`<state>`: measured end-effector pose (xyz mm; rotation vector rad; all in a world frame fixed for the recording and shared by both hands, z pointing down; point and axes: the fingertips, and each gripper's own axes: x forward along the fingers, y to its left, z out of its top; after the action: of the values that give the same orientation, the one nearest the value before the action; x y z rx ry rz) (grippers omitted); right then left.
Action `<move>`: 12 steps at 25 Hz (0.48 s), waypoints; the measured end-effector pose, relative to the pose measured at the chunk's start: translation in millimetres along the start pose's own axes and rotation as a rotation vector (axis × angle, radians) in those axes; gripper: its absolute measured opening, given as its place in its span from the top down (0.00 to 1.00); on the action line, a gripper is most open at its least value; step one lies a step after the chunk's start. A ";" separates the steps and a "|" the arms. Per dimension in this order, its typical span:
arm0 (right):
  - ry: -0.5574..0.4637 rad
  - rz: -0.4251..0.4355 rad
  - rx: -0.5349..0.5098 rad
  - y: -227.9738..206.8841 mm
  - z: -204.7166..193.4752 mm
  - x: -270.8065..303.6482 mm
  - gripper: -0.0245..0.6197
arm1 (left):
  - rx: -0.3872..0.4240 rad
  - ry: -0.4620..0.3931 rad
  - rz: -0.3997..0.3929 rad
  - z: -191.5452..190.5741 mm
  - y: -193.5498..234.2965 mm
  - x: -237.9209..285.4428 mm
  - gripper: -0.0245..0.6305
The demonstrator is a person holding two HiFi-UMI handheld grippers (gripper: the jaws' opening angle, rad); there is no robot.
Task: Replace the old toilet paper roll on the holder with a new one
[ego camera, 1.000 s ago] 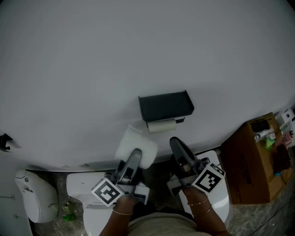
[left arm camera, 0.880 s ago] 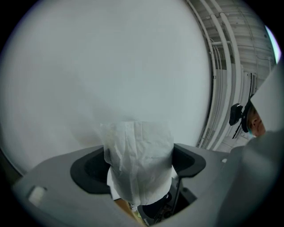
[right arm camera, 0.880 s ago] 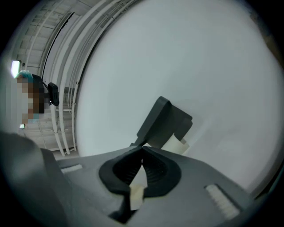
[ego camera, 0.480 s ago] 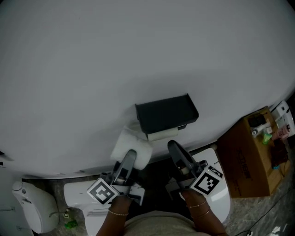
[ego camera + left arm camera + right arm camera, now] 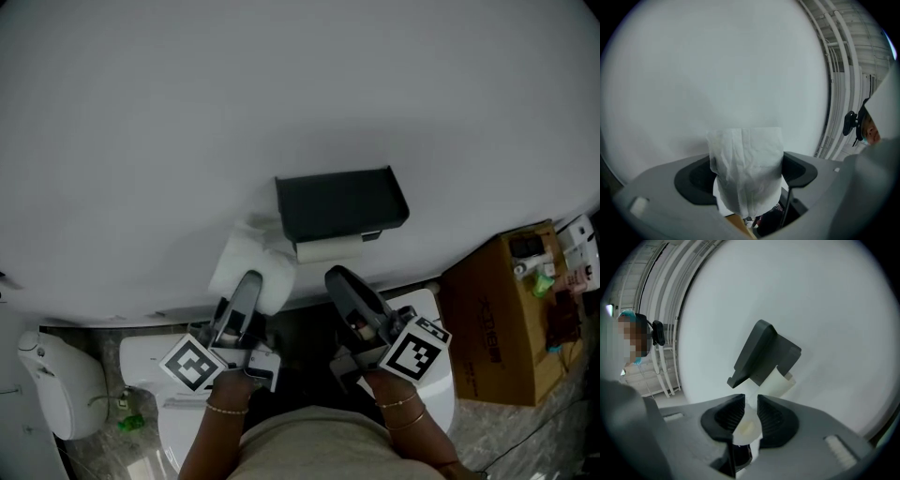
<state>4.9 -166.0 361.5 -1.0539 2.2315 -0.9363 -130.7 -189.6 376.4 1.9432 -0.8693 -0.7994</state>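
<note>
A black holder (image 5: 342, 204) is fixed to the white wall, and the old roll (image 5: 328, 248) hangs under it, thin and pale. My left gripper (image 5: 247, 284) is shut on the new toilet paper roll (image 5: 249, 264), held left of and slightly below the holder. In the left gripper view the roll (image 5: 746, 168) fills the gap between the jaws, a loose sheet draped over it. My right gripper (image 5: 339, 277) points at the wall just under the old roll (image 5: 780, 380). Its jaws (image 5: 751, 411) are opening, a narrow gap apart. Only a pale, unclear shape shows in that gap, with neither pad seen pressing on it.
A white toilet (image 5: 427, 314) stands below both grippers. A brown cardboard box (image 5: 497, 323) with small items on top stands at the right. A white container (image 5: 52, 384) and a green item (image 5: 131, 422) sit on the floor at the left.
Both grippers have shifted left in the head view. The left one carried the new roll out to the holder's left; the right one's tip came in under the old roll.
</note>
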 end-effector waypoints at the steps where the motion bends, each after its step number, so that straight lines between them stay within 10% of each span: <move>1: 0.013 -0.003 0.003 -0.8 0.1 -0.5 0.83 | -0.001 -0.011 0.003 0.0 -1.5 -1.5 0.32; 12: -0.039 0.013 0.264 -22.2 16.1 3.7 0.51 | -0.020 -0.063 0.049 -20.5 -11.3 -20.4 0.31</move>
<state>23.9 -185.2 367.4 -0.9273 2.0126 -1.1568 -122.9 -159.7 379.7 1.8808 -0.9401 -0.8411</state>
